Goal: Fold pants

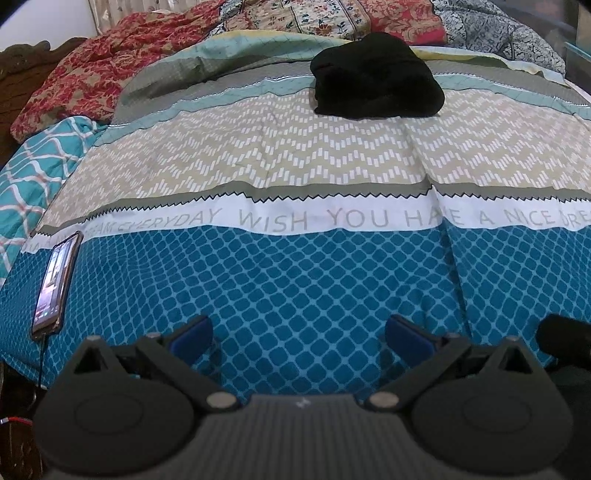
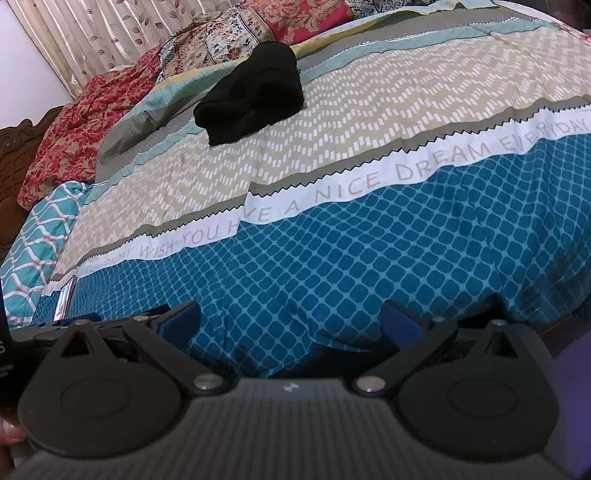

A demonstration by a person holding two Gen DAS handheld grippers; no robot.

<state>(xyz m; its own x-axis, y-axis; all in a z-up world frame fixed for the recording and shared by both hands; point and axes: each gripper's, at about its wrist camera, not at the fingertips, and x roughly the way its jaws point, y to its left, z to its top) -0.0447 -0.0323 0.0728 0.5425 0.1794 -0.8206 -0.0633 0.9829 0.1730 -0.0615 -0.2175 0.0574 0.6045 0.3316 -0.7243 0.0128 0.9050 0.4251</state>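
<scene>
The black pants (image 1: 375, 75) lie in a folded, bunched heap on the far part of the bed, on the grey and beige bands of the bedspread; they also show in the right wrist view (image 2: 255, 92) at upper left. My left gripper (image 1: 299, 334) is open and empty, low over the blue patterned front of the bed, far from the pants. My right gripper (image 2: 290, 321) is open and empty too, near the bed's front edge, also far from the pants.
A phone (image 1: 55, 284) with a lit screen and a cable lies at the bed's left front edge. Red floral (image 1: 77, 77) and teal patterned (image 1: 33, 177) bedding is piled at the left and back. The striped bedspread (image 1: 295, 273) with printed words covers the bed. A curtain (image 2: 99, 33) hangs behind.
</scene>
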